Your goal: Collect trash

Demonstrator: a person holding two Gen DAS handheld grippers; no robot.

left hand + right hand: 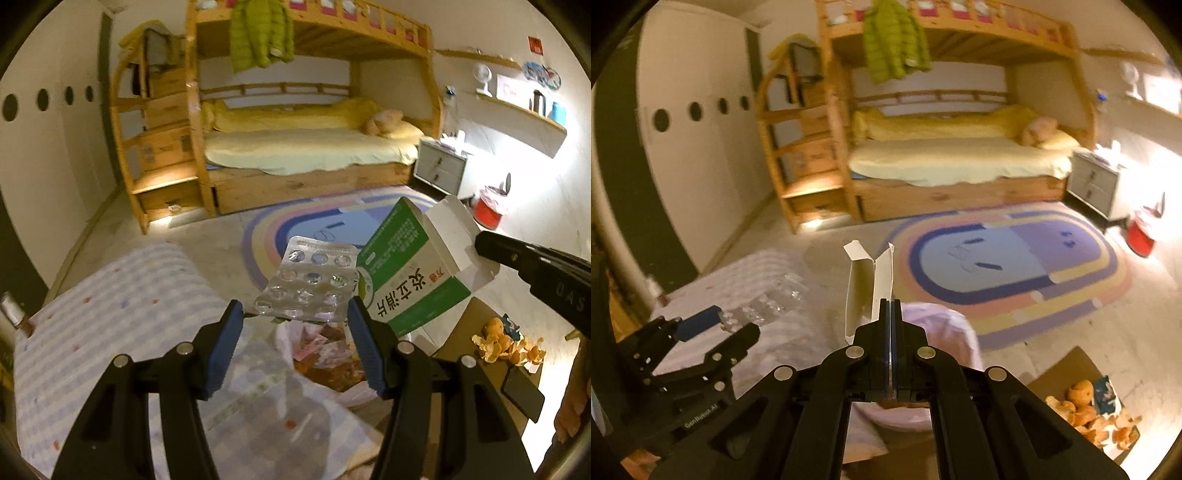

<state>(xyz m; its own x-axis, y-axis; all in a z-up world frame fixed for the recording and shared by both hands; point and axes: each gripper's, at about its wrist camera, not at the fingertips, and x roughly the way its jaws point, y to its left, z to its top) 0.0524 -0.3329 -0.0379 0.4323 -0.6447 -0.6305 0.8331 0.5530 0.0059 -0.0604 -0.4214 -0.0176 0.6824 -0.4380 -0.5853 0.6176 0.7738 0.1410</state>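
In the left wrist view my left gripper (295, 314) is open, and an empty silver blister pack (308, 282) hangs between its fingertips above a bin lined with a white bag (328, 354) holding wrappers. My right gripper (484, 245) enters from the right, shut on the flap of a green and white medicine box (406, 273), held beside the blister pack. In the right wrist view my right gripper (891, 301) is shut on the box's white flap (871, 284). The left gripper (716, 321) shows at lower left with the blister pack (768, 302).
Orange peels (506, 343) and a dark card lie on a cardboard sheet (465, 325) at the right. A checked cloth (110, 314) covers a surface at the left. A rainbow rug (1015, 266), bunk bed (942, 155), nightstand (1095, 188) and red bin (1141, 236) stand beyond.
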